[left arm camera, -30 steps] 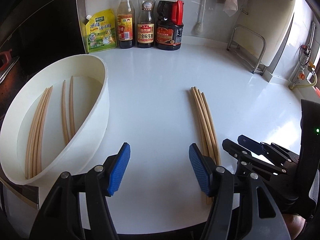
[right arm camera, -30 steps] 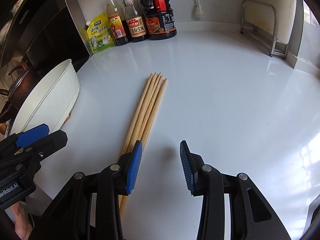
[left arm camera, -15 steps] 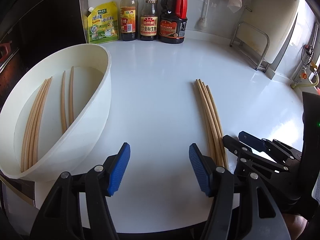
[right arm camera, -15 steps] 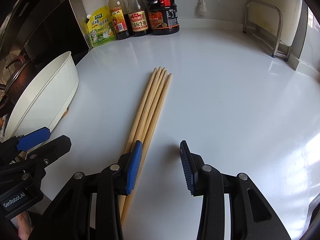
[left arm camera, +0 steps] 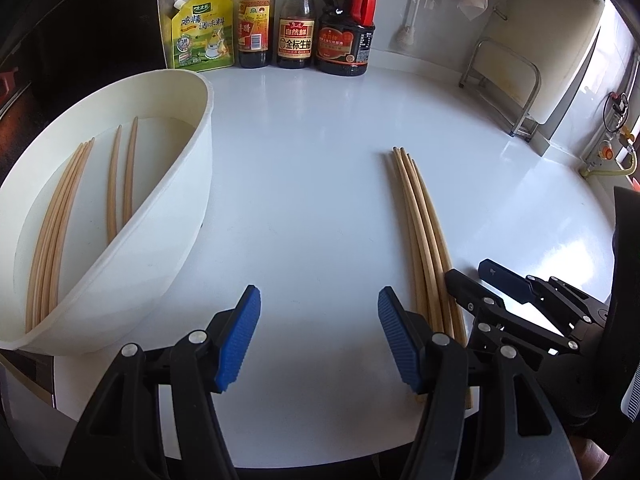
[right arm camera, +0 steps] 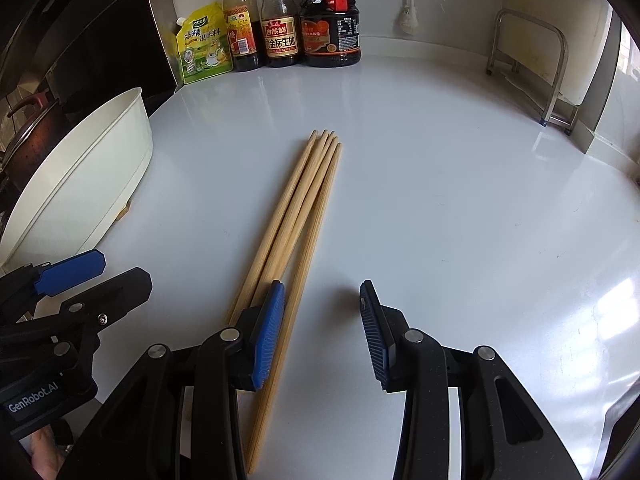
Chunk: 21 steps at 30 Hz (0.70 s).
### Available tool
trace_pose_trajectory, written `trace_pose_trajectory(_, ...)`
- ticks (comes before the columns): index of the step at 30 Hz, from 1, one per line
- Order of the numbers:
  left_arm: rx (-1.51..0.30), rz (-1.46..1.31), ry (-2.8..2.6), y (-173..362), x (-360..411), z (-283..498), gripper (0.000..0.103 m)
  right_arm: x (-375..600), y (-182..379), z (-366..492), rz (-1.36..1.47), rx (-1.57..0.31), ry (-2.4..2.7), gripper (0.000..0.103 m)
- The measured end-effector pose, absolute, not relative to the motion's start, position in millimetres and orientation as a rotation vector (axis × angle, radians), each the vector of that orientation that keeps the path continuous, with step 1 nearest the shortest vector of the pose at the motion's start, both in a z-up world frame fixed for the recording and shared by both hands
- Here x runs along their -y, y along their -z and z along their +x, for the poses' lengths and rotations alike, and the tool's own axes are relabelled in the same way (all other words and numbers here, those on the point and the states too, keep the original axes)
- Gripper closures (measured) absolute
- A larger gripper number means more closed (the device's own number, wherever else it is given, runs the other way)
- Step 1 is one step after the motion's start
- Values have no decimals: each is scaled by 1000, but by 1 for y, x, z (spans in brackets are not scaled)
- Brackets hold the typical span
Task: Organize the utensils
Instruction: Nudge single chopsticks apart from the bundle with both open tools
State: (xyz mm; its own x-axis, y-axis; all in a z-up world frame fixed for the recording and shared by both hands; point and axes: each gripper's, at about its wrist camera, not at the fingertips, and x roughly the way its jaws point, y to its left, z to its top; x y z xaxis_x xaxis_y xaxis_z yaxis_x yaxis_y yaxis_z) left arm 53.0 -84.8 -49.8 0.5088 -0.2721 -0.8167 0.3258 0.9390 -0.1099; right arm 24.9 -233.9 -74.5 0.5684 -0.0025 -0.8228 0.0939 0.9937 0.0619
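Several wooden chopsticks (right arm camera: 304,204) lie bundled on the white counter (right arm camera: 440,184), also seen in the left wrist view as the chopstick bundle (left arm camera: 420,216). My right gripper (right arm camera: 322,328) hovers open over their near ends, its left pad above the bundle and nothing between the pads. My left gripper (left arm camera: 318,328) is open over bare counter, left of the bundle and right of the white oval tub (left arm camera: 192,216). More chopsticks (left arm camera: 64,208) lie inside that tub. The right gripper (left arm camera: 504,288) shows at the right edge of the left wrist view.
A yellow seasoning pouch (left arm camera: 202,36) and three sauce bottles (left arm camera: 296,16) stand against the back wall. A metal rack (right arm camera: 532,68) stands at the back right. A dark stove area with a pot (right arm camera: 28,128) lies left of the tub (right arm camera: 92,176).
Both views have tilted slightly, so the bottles sit higher in the frame and the chopsticks a little farther out. Both grippers keep the same opening, and nothing on the counter has moved.
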Motion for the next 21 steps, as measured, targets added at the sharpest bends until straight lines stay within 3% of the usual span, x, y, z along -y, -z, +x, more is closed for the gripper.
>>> trace_pose_trajectory(21,-990,103,407,60,123,51,43,280,74,10,120,-950,140,65)
